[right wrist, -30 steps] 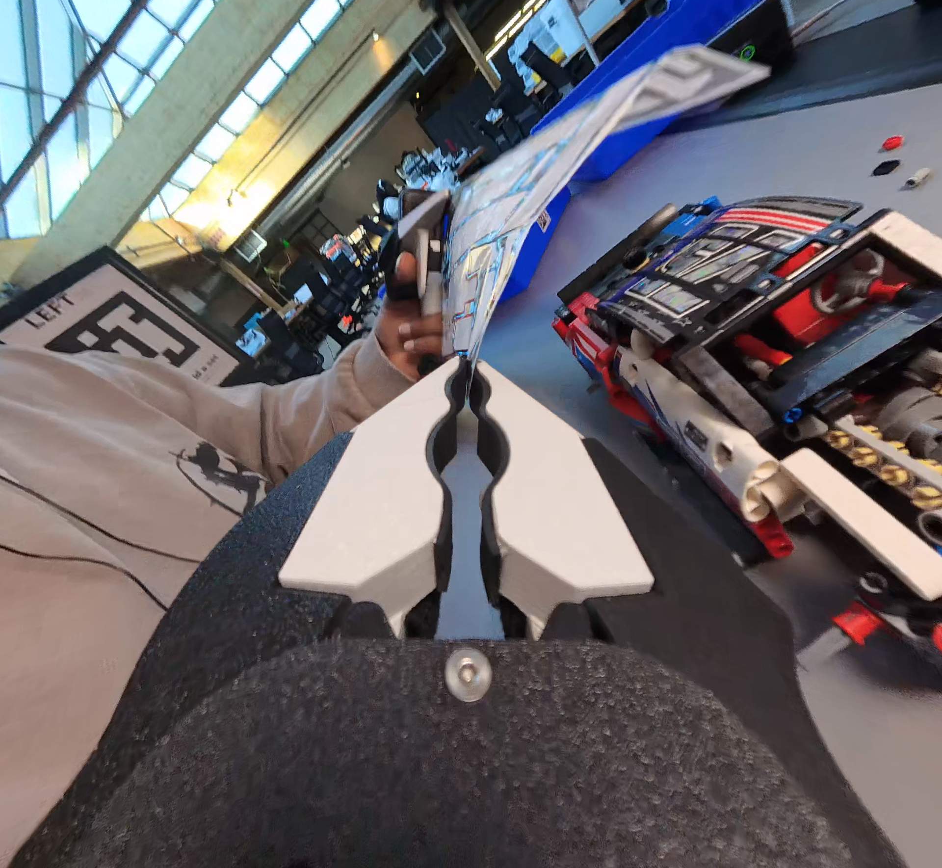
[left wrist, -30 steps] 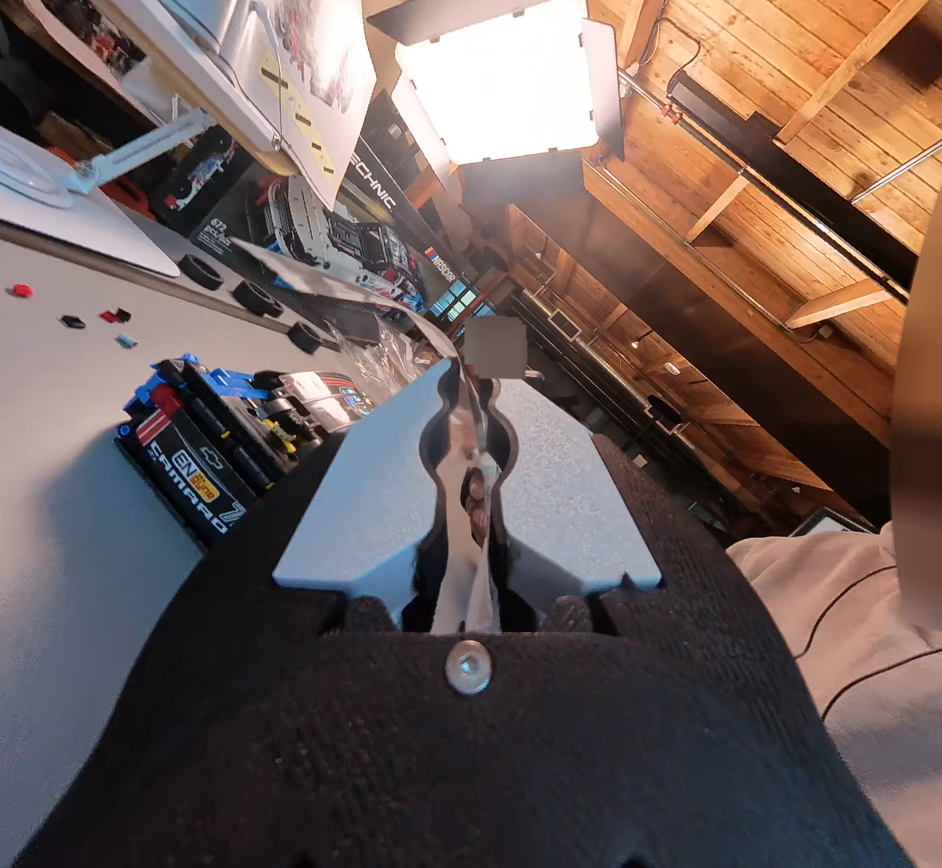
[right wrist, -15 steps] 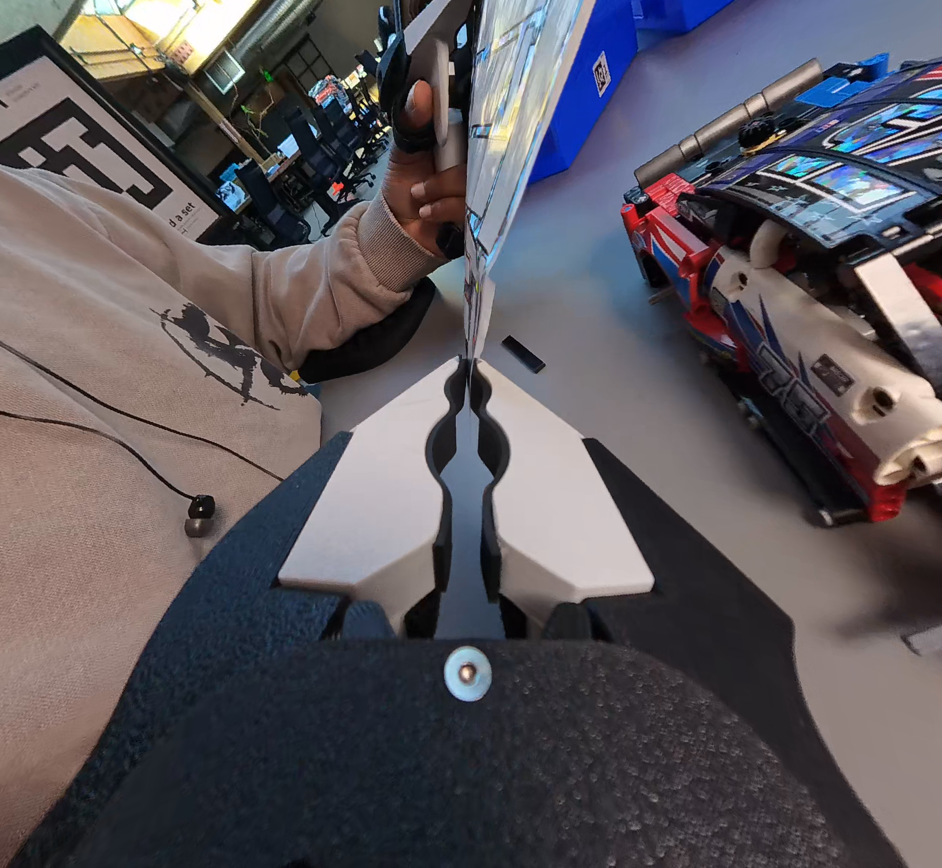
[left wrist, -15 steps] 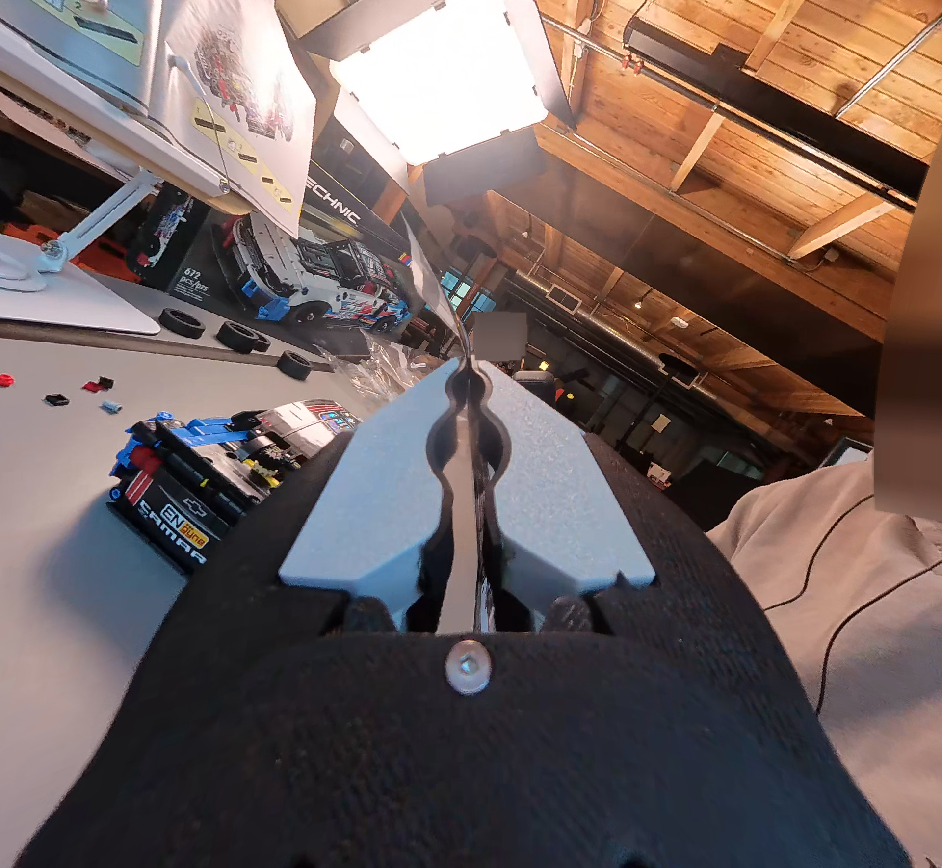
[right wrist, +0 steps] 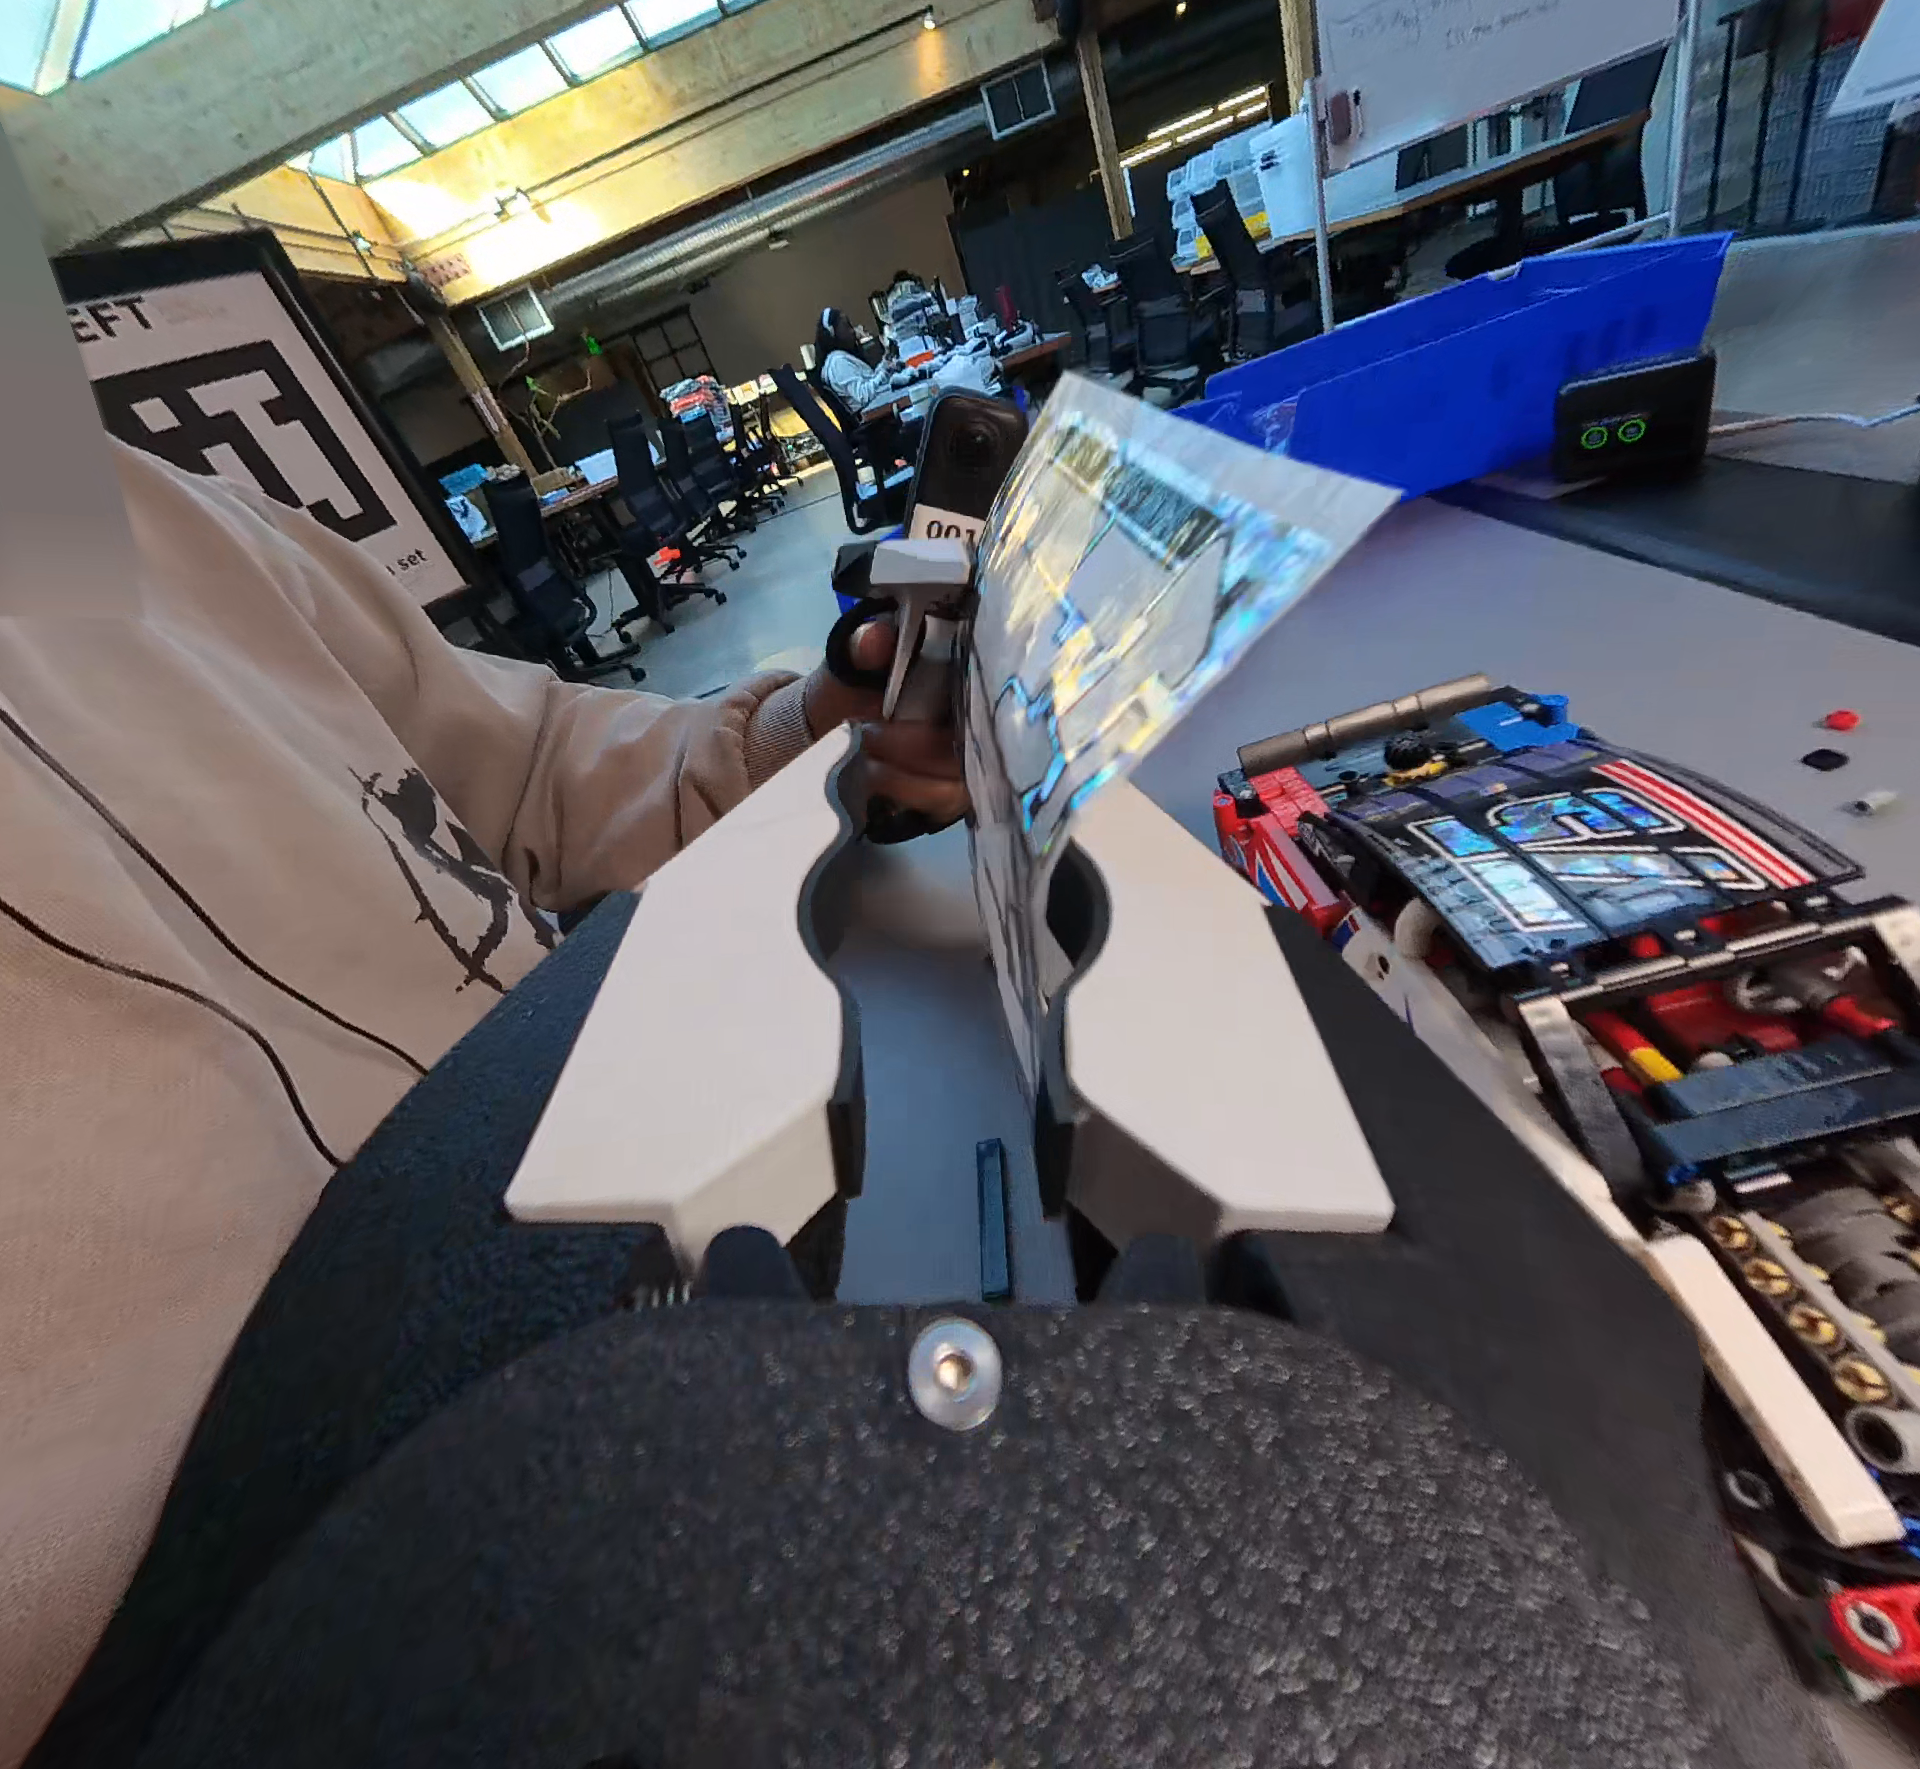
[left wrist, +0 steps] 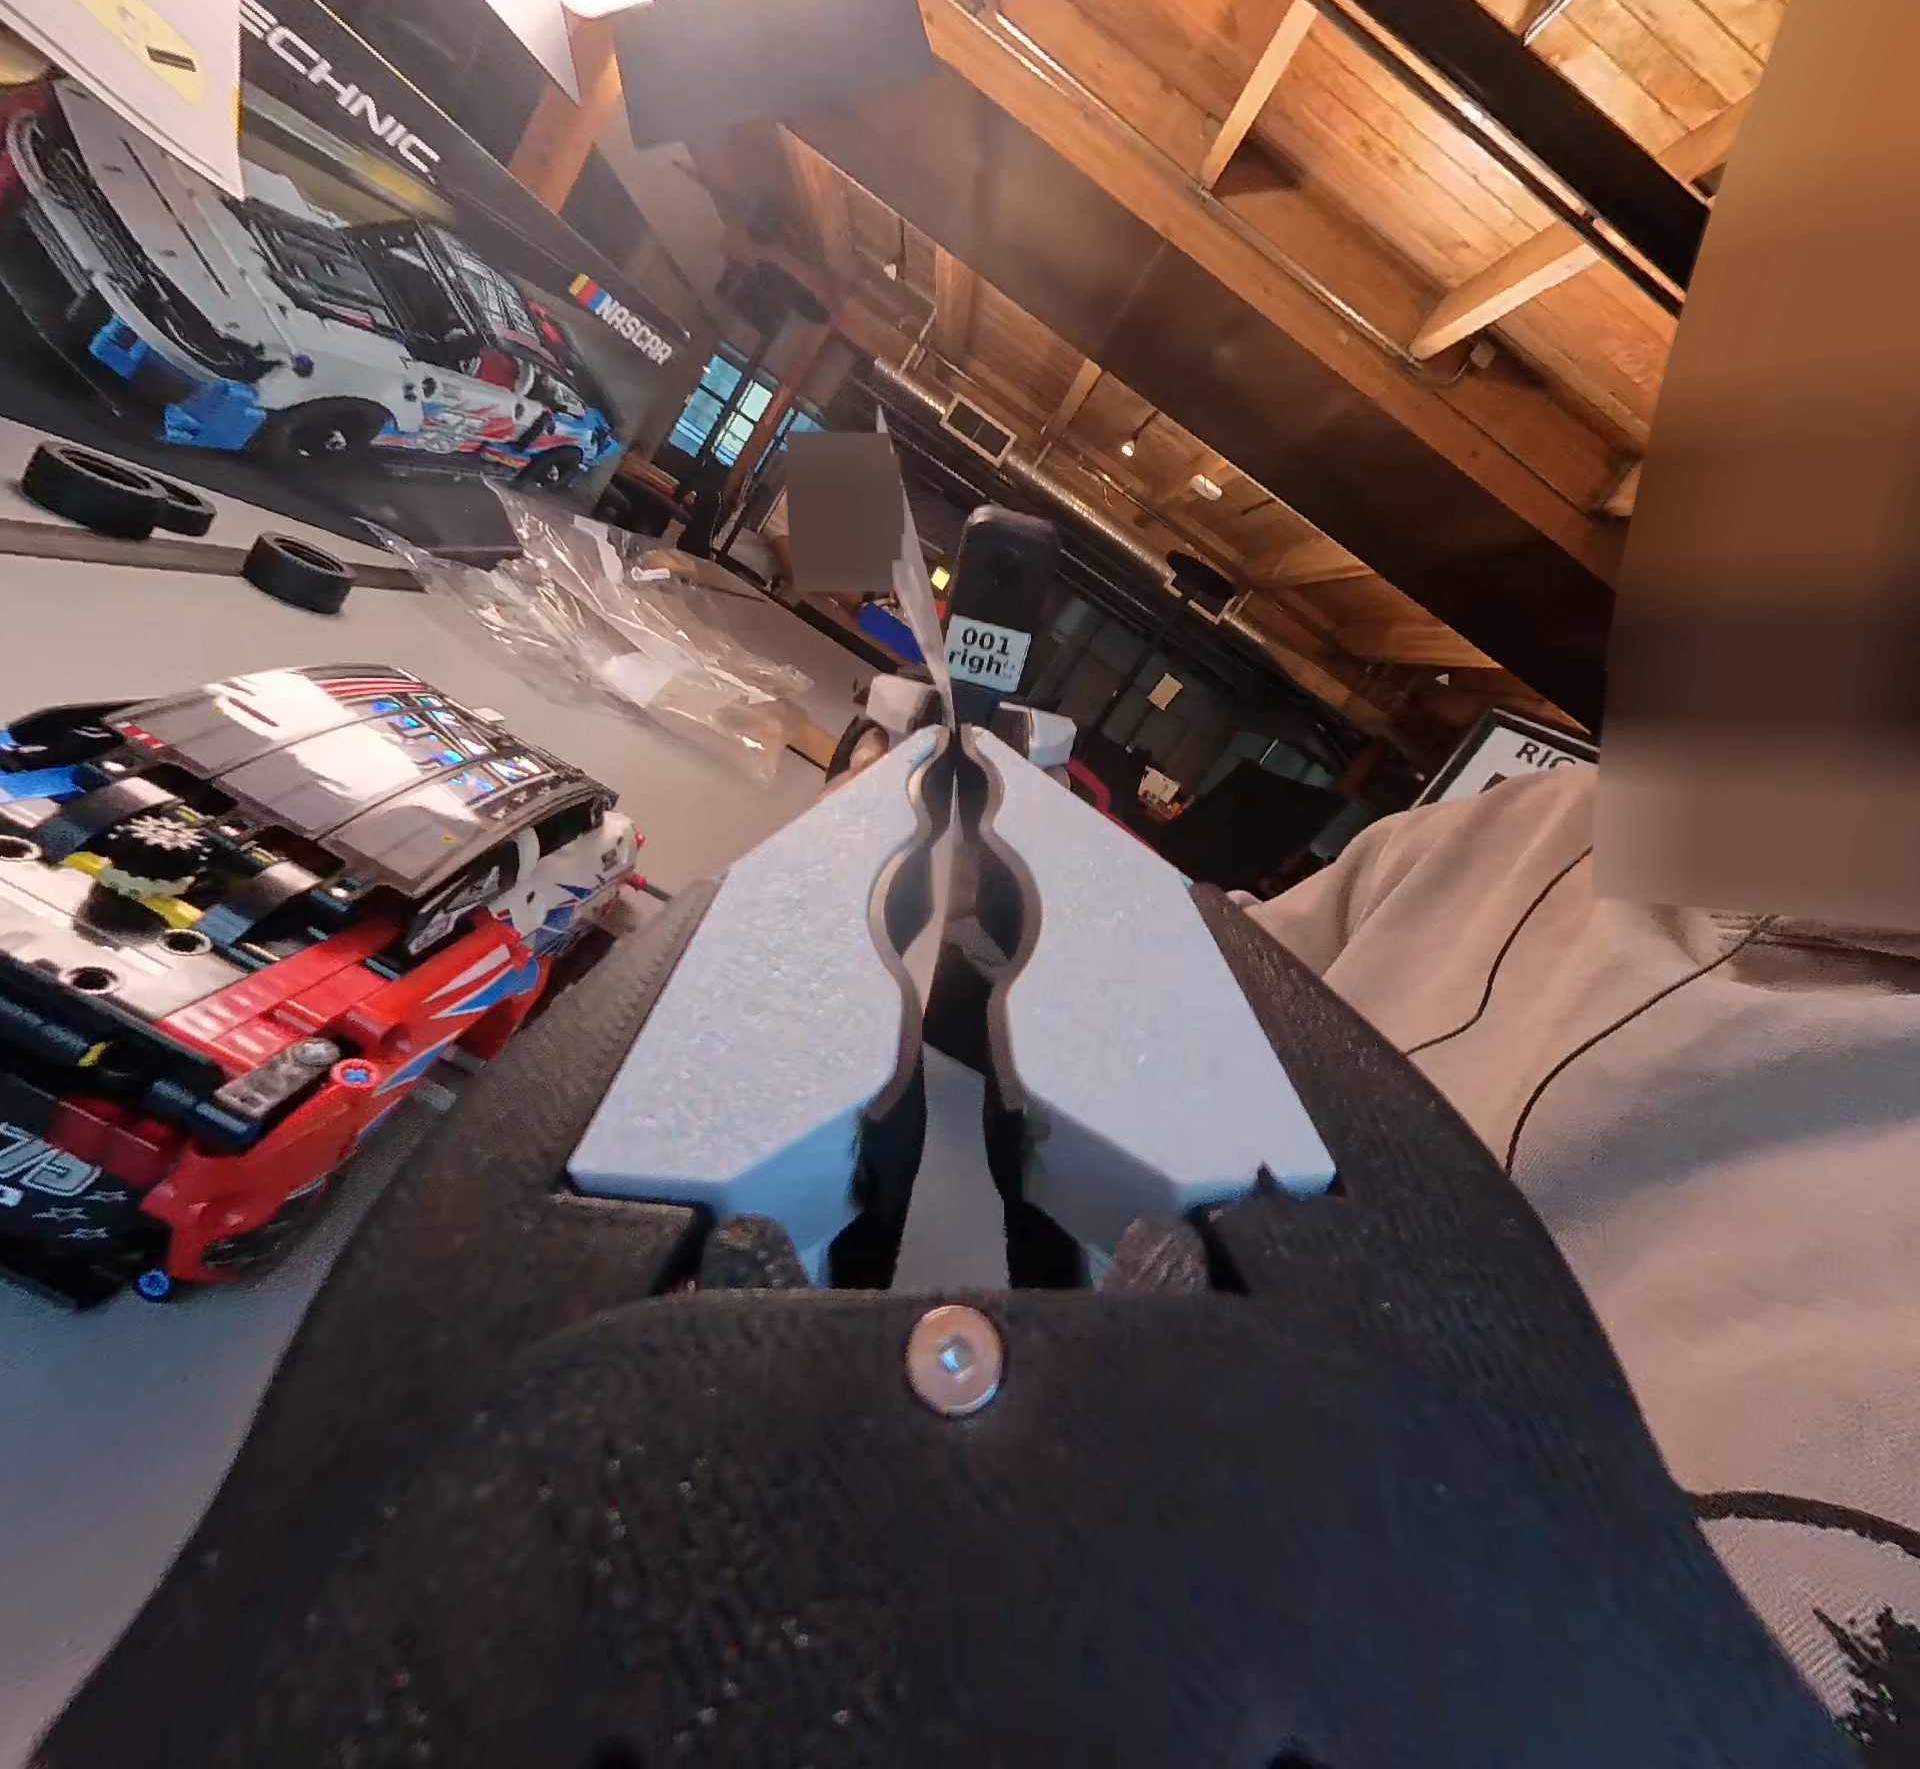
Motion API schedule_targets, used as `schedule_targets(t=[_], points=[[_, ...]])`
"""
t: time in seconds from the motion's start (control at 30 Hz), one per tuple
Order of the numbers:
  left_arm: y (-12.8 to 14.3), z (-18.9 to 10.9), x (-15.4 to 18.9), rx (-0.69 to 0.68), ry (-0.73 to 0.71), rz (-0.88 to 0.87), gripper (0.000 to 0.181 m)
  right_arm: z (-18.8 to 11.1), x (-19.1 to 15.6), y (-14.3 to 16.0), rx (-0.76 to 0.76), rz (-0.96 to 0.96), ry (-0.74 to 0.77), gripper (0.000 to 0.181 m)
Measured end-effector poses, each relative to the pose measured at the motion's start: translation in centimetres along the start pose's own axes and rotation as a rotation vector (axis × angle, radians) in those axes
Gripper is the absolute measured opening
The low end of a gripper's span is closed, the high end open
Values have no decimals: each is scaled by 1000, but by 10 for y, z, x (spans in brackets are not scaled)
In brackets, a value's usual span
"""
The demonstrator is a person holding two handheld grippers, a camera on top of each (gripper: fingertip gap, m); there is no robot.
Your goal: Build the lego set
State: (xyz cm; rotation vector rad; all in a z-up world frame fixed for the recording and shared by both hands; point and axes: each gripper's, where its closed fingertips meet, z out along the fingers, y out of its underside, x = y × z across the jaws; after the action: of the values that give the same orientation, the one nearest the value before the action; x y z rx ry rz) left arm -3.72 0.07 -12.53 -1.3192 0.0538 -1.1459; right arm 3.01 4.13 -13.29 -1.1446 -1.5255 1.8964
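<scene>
The partly built red, white and black lego car (left wrist: 270, 940) lies on the grey table (left wrist: 156, 1407) to the left of my left gripper (left wrist: 954, 743). That gripper is shut on a shiny sticker sheet (left wrist: 920, 597), seen edge-on. In the right wrist view the car (right wrist: 1558, 888) is to the right. My right gripper (right wrist: 956, 774) is open, and the sticker sheet (right wrist: 1122, 597) runs between its jaws, close to the right finger (right wrist: 1195, 1044). Beyond it a hand holds my left gripper (right wrist: 940, 670), shut on the sheet's far edge.
A thin black piece (right wrist: 992, 1220) lies on the table between my right fingers. Small red (right wrist: 1839, 720), black (right wrist: 1823, 760) and grey (right wrist: 1875, 800) pieces lie past the car. A blue bin (right wrist: 1455, 389), loose tyres (left wrist: 296, 571), plastic bags (left wrist: 623, 618) and the set's box (left wrist: 312, 317) stand behind. Across from one pair of fingers to the other is roughly 9 cm.
My right gripper has opened and let go of the sticker sheet; the left still holds it. Both grippers have tilted down toward the table and moved closer to the car.
</scene>
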Motion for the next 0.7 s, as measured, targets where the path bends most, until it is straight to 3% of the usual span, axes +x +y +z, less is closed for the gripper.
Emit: schedule_targets(t=[0.1,0.17,0.27,0.4,0.5,0.57,0.6,0.67,0.7], points=[[13,6,-3,-80,-39,13,0,-6,0,-12,3,-15,32,0],[12,6,-7,-127,-88,63,6,-11,-2,-17,-33,15,30,0],[-12,9,1,-196,-136,232,25,-14,-12,-16,-154,119,-30,0],[-10,30,33,-469,-50,308,43,-11,-30,-20,-261,267,-150,0],[18,46,53,-658,44,350,22,-6,-45,-18,-347,324,-236,0],[30,54,64,-703,95,364,0,-3,-45,-16,-365,357,-247,0],[32,58,65,-692,92,380,0,-2,-42,-14,-369,368,-239,0],[31,64,62,-653,49,384,0,-1,-22,-11,-352,330,-124,7],[30,66,58,-635,17,371,0,-2,-7,-14,-326,253,-16,21]])
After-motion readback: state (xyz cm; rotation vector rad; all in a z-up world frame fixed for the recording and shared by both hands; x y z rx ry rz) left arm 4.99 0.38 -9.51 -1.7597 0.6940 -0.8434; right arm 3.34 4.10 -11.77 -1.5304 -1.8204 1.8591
